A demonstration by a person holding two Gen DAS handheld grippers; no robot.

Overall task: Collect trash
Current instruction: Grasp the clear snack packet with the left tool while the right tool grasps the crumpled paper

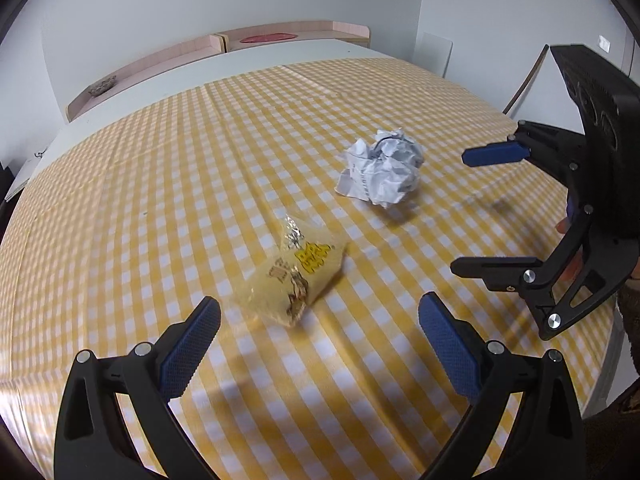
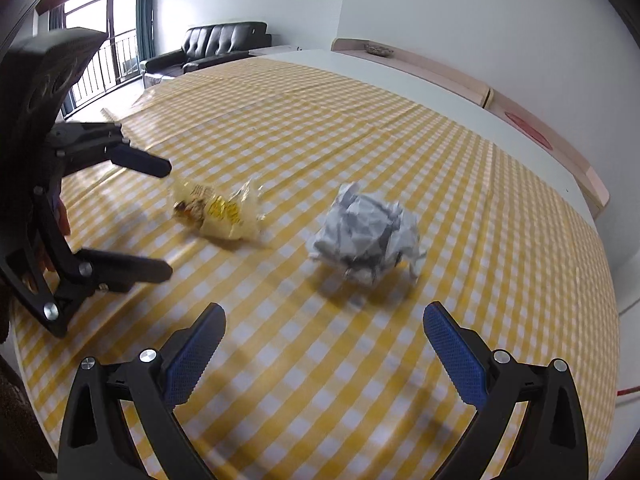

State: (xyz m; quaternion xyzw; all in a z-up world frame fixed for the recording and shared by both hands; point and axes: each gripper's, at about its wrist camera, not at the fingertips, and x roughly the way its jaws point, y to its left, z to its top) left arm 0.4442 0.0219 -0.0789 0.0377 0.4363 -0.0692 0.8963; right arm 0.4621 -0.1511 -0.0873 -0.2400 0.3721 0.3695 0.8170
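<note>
A clear yellow snack wrapper (image 1: 298, 274) lies on the yellow checked tablecloth (image 1: 160, 184), just ahead of my left gripper (image 1: 319, 318), which is open and empty. A crumpled white paper ball (image 1: 382, 168) lies farther off to the right. In the right wrist view the paper ball (image 2: 366, 236) sits just beyond my open right gripper (image 2: 323, 326), and the wrapper (image 2: 216, 210) lies to its left. The right gripper (image 1: 460, 212) shows at the right of the left wrist view; the left gripper (image 2: 166, 220) shows at the left of the right wrist view, near the wrapper.
A pink-edged shelf (image 1: 160, 60) with a small bowl (image 1: 102, 86) runs behind the white table (image 1: 120, 108). A black sofa (image 2: 208, 46) and a window with railings (image 2: 100, 40) stand beyond the table. The table edge (image 1: 612, 344) is near right.
</note>
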